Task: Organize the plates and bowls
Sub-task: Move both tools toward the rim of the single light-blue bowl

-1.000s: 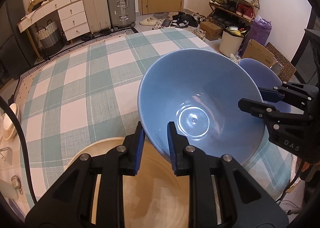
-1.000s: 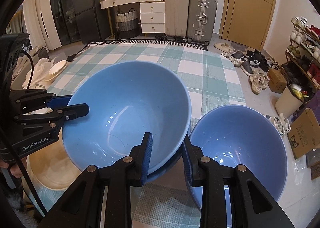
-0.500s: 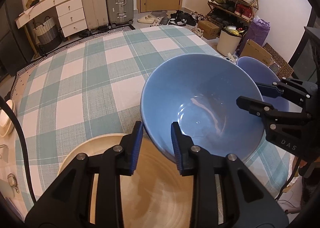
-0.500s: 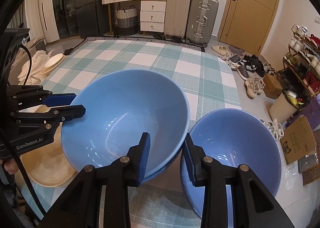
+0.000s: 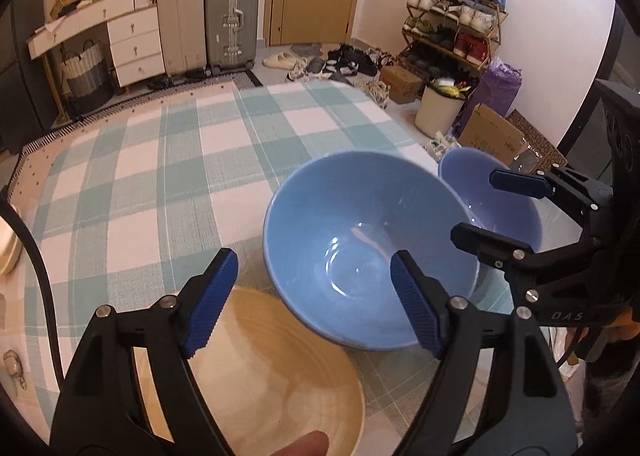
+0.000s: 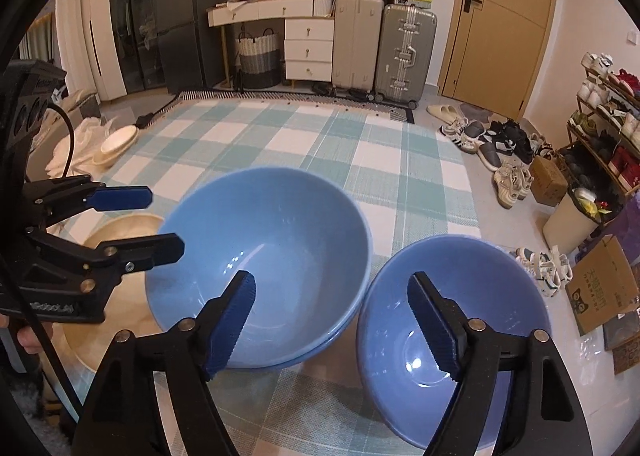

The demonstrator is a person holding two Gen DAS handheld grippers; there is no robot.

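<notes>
While both claws hang spread wide, neither grips anything. Left claw [image 5: 314,304] sits above the near rim of the big blue bowl [image 5: 368,248], blue pads either side of it, not touching. Right claw [image 6: 332,328] hovers over the gap between that bowl and the second blue bowl [image 6: 460,320]. Big bowl looks nested in another blue one, a second rim showing underneath in the right wrist view. Second bowl stands just beside it on the right, at the table edge. Both blue bowls look empty, only glare inside. Wooden plate [image 5: 280,368] lies left of the big bowl, its edge tucked under the bowl's side; nothing on it. All on the table with the green-white checked cloth [image 5: 160,183]. Around: suitcases [image 6: 384,47], white drawers [image 6: 310,49], shoe rack [image 5: 452,31], trash bin [image 5: 438,115], cardboard boxes on the floor. White dish [image 6: 118,139] off the table's left edge.
</notes>
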